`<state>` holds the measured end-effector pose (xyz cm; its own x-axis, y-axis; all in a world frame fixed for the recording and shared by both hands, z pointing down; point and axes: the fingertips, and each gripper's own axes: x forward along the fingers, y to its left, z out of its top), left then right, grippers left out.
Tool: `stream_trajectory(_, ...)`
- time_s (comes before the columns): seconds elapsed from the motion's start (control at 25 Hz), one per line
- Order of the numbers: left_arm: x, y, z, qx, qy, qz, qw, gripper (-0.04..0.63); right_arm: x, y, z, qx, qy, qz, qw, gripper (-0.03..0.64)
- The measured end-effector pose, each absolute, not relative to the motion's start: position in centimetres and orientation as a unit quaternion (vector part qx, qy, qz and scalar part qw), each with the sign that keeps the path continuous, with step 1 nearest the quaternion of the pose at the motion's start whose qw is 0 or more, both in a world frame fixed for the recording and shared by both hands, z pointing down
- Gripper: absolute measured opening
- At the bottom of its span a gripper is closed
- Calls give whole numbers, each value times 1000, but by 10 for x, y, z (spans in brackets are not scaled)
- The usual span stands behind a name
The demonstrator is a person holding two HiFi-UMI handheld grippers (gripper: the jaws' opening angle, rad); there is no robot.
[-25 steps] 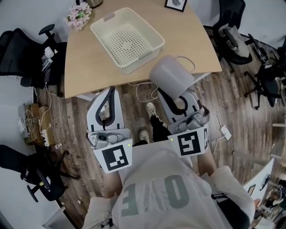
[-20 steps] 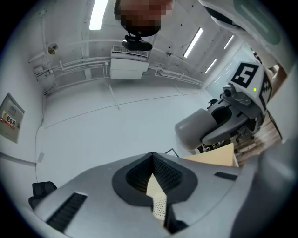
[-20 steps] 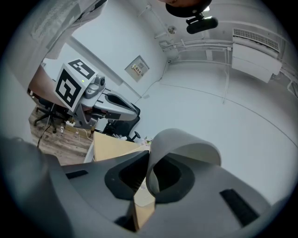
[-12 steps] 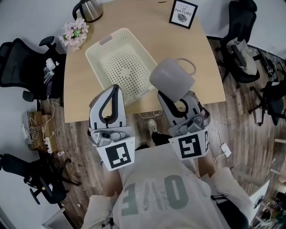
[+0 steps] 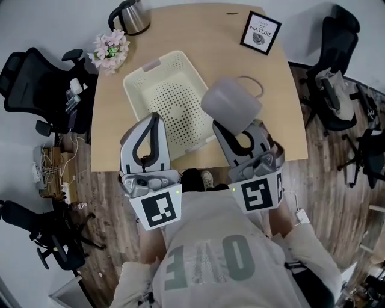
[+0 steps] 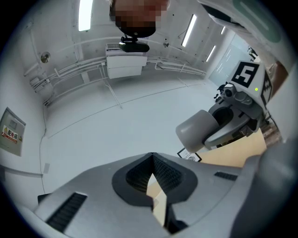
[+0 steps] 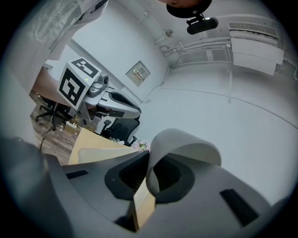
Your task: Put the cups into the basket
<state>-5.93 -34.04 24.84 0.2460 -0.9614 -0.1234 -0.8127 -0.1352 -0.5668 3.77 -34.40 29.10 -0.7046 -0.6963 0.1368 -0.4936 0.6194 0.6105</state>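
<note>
A grey cup (image 5: pixel 231 103) with a thin handle hangs in the air over the right rim of the cream perforated basket (image 5: pixel 157 78), which sits on the light wooden table (image 5: pixel 198 30). My right gripper (image 5: pixel 236 127) is shut on the cup's wall; in the right gripper view the cup (image 7: pixel 186 144) curves up from between the jaws of that gripper (image 7: pixel 148 163). My left gripper (image 5: pixel 157 118) hovers over the basket's near left corner, shut and holding nothing. In the left gripper view the left gripper (image 6: pixel 152 159) has its tips touching, and the cup (image 6: pixel 198 131) shows to the right.
A metal kettle (image 5: pixel 129 15), a bunch of pink flowers (image 5: pixel 110 49) and a framed sign (image 5: pixel 260 33) stand at the table's far side. Black office chairs (image 5: pixel 27 78) (image 5: pixel 337 48) flank the table. Cables lie on the wooden floor (image 5: pixel 54 174) at the left.
Both grippers and the cup have come forward from over the floor to over the table's near edge and the basket. The grip on the cup is unchanged.
</note>
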Motion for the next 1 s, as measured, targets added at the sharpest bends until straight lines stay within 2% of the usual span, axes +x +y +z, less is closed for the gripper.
stream_trajectory(0.32,-97,-373,235,-733,604,-136,281,6,1,-377,274,332,-880,-287,184,26)
stream_trajectory(0.56,-122,-397,236,-736,607,-132,270,6,-27,-403,275,312,-879,-291,211,26)
stream_trajectory(0.72,-144,-401,248,-743,613,-119,242,6,-53,-418,288,271,-875,-309,257,26)
stream_trajectory(1.0,-190,-404,273,-736,639,-109,194,6,-94,-433,342,130,-846,-346,385,26)
